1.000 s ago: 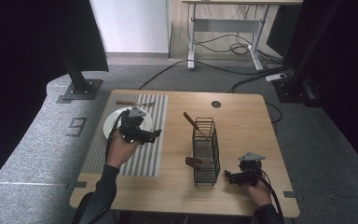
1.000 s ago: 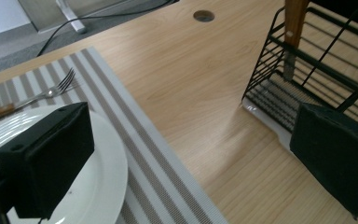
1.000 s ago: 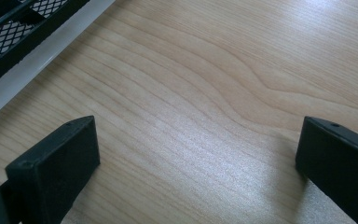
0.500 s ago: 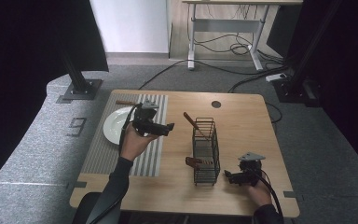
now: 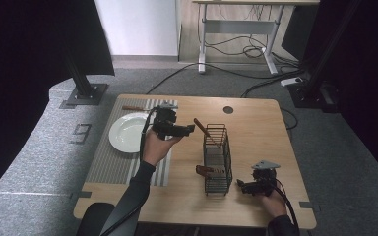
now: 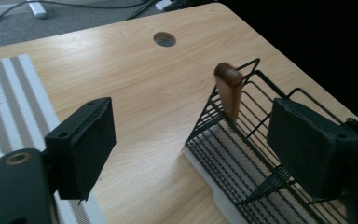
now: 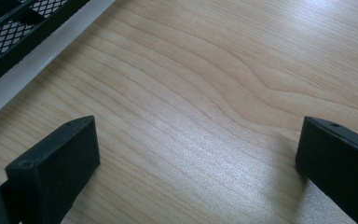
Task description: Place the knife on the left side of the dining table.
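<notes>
A black wire basket (image 5: pixel 216 157) stands mid-table. A wooden-handled utensil (image 5: pixel 205 131) leans out of its far end; its handle tip (image 6: pixel 228 88) rises over the basket rim (image 6: pixel 242 79). Another wooden handle (image 5: pixel 205 170) sticks out of the basket's left side near the front. My left gripper (image 5: pixel 189 129) is held above the table just left of the basket, open, with nothing between its pads (image 6: pixel 84 144). My right gripper (image 5: pixel 241 185) rests low near the front right of the basket, open over bare wood, its pads (image 7: pixel 56 163) wide apart.
A white plate (image 5: pixel 128 132) lies on a striped placemat (image 5: pixel 113 162) at the left, with a wooden-handled utensil (image 5: pixel 135 108) at the mat's far edge. A round cable hole (image 5: pixel 228 109) sits near the table's far edge. Beyond the table, cables (image 5: pixel 236 49) run over the floor.
My left gripper has risen from beside the plate and moved right toward the basket's leaning utensil. The right gripper has stayed in place.
</notes>
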`<state>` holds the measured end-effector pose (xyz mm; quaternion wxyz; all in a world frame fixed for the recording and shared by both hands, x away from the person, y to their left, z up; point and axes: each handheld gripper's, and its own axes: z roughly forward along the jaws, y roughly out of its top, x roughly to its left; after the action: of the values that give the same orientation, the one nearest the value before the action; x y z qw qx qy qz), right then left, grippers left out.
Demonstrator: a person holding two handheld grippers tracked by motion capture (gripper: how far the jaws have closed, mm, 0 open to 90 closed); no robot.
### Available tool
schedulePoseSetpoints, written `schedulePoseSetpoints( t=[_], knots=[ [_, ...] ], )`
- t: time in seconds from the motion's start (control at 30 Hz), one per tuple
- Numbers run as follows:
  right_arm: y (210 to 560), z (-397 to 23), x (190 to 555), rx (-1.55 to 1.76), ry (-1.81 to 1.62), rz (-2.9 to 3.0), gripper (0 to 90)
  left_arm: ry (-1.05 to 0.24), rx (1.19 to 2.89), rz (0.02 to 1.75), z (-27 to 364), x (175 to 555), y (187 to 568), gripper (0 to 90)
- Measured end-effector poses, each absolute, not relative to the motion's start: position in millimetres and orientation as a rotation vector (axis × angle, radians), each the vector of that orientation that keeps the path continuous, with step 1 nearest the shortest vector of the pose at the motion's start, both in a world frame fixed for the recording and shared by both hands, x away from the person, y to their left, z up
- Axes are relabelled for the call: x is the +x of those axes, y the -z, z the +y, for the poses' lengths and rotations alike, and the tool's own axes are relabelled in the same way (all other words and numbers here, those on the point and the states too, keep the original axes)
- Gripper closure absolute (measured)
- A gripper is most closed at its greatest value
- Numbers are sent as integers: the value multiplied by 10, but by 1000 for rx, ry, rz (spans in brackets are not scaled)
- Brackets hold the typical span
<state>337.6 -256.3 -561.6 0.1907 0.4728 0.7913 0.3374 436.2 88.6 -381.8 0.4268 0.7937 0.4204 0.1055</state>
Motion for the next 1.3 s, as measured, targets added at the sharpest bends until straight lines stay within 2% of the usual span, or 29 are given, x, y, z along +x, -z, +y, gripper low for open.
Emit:
schedulePoseSetpoints(
  t=[0.37, 0.57, 0.87, 1.3],
  knots=[
    [5616, -2564, 3376, 1328, -947, 2223, 0, -157, 1937, 1100, 658, 4494, 3867, 326],
    [5616, -2564, 3376, 1329, -948, 2223, 0, -82, 1901, 1115, 618, 4555, 3921, 491],
    [5616, -2564, 3376, 1328, -948, 2223, 0, -40, 1898, 1079, 598, 4565, 3927, 728],
    [5616, -2564, 3376, 1327, -947, 2224, 0, -46, 1877, 1014, 632, 4499, 3836, 756]
  ],
)
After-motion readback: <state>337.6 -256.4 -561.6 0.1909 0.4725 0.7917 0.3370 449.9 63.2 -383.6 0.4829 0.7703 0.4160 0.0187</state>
